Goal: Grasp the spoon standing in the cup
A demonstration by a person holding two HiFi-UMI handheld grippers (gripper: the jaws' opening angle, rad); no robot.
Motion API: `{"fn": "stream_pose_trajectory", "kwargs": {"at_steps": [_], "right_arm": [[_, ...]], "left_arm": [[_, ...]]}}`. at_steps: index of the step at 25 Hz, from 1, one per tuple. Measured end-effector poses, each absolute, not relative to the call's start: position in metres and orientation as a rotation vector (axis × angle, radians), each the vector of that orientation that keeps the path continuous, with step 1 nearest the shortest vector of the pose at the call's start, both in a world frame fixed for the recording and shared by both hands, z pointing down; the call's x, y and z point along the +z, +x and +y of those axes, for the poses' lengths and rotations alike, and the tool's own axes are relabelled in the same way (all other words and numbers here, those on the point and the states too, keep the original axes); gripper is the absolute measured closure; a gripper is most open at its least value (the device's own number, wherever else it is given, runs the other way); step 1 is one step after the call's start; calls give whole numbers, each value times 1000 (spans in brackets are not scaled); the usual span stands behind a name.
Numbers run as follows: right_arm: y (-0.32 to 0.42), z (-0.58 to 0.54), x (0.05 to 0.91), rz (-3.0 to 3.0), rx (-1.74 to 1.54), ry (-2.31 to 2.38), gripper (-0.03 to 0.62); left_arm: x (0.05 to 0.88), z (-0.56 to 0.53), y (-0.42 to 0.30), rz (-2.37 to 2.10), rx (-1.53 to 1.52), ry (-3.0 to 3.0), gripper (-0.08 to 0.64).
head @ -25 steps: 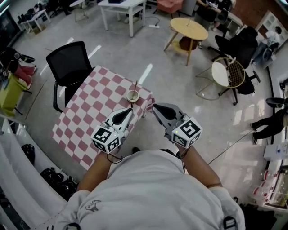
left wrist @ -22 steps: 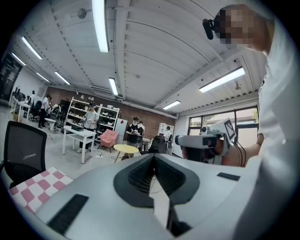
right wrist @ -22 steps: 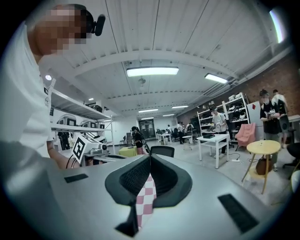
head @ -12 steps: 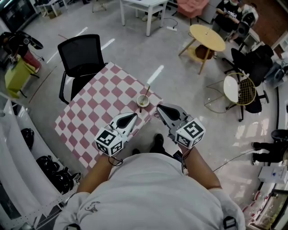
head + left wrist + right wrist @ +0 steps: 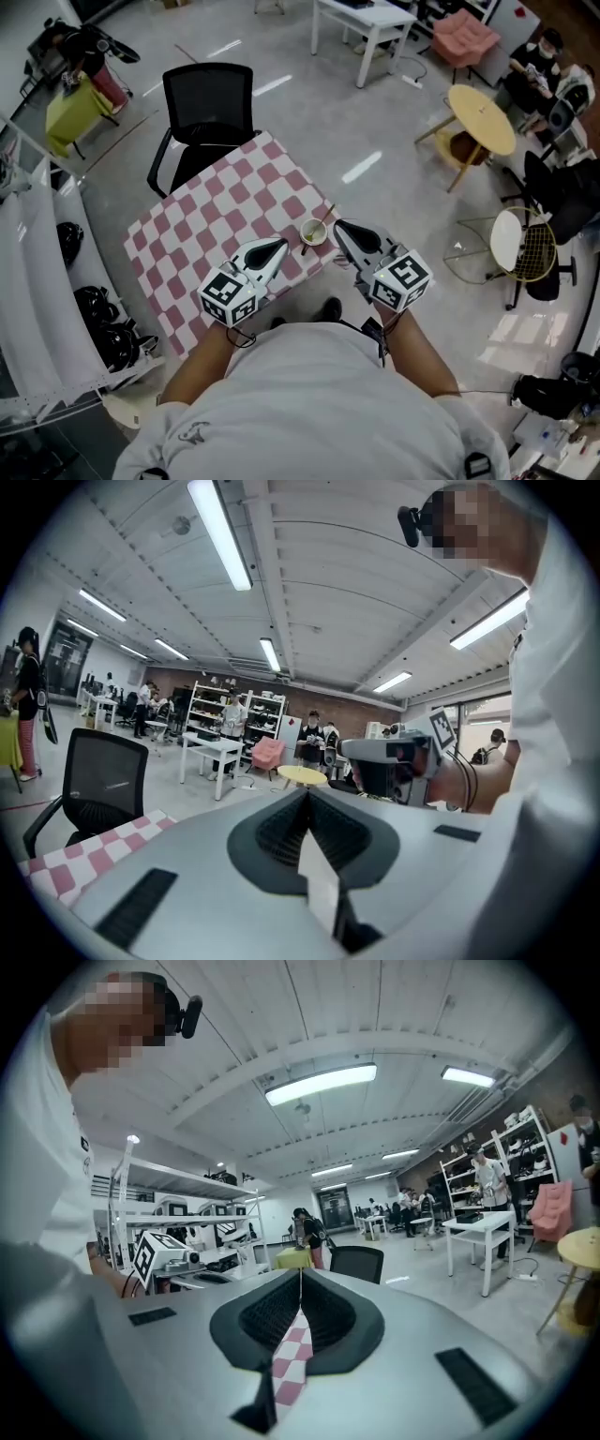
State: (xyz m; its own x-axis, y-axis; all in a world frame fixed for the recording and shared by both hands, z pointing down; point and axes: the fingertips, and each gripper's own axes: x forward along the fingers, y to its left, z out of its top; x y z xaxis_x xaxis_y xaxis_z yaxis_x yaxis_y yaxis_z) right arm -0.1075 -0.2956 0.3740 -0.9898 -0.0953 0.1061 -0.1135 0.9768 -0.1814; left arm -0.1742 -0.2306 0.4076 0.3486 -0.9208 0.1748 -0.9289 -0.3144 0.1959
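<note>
Nearest the camera is the person's white shirt [image 5: 319, 403], and both tools reach out from it toward 12 o'clock. The left tongs [image 5: 279, 247] lie over the near part of the counter [image 5: 211, 220], which wears a pink-and-white checked cloth, and point toward 1 o'clock. In the left gripper view their two jaws are pressed together at the tips with nothing between them. The right tongs [image 5: 339, 226] hang at the counter's 4 o'clock edge and point toward 11 o'clock. The right gripper view shows these jaws likewise pressed together at the tips and empty, with checked cloth showing through the narrow wedge behind them. Between the two tips stands the cup [image 5: 313, 232], on the cloth near that same edge, at 1 o'clock from the left tongs and just beside the right tongs at their 9 o'clock; whether the right tip touches its rim I cannot tell. The spoon [image 5: 325, 216] stands in the cup with its handle leaning toward 1 o'clock over the rim, free of both tongs. Beyond the counter, at 11 o'clock, a black chair [image 5: 208, 101] sits against the far edge. Farther off on the grey floor [image 5: 375, 141] are a white table [image 5: 370, 14] at 12 o'clock, and a round yellow table [image 5: 481, 105] and a pink chair [image 5: 464, 33] between 1 and 2 o'clock
</note>
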Motion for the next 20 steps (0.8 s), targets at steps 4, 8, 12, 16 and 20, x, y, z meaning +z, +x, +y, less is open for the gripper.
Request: {"fn": "stream_pose_trajectory", "kwargs": {"at_steps": [4,8,12,16,20], "right_arm": [[-110,-317,374,-3026,274,53,560],[-103,-343,375,-3026,253,-10,560],[-94,-371,384,-3009,276,-31,560],[-89,-396,399,-2981,304,-49,558],[-94,-415,428,-2924,302,-63,558]], "left_arm": [[404,-253,-173,-1742,31,2305,546],[403,-275,-166,-1823,16,2259,546],[410,-292,-165,-1892,29,2205,546],[416,-308,-168,-1938,73,2157,546],[434,-325,-169,-1914,47,2120,546]]}}
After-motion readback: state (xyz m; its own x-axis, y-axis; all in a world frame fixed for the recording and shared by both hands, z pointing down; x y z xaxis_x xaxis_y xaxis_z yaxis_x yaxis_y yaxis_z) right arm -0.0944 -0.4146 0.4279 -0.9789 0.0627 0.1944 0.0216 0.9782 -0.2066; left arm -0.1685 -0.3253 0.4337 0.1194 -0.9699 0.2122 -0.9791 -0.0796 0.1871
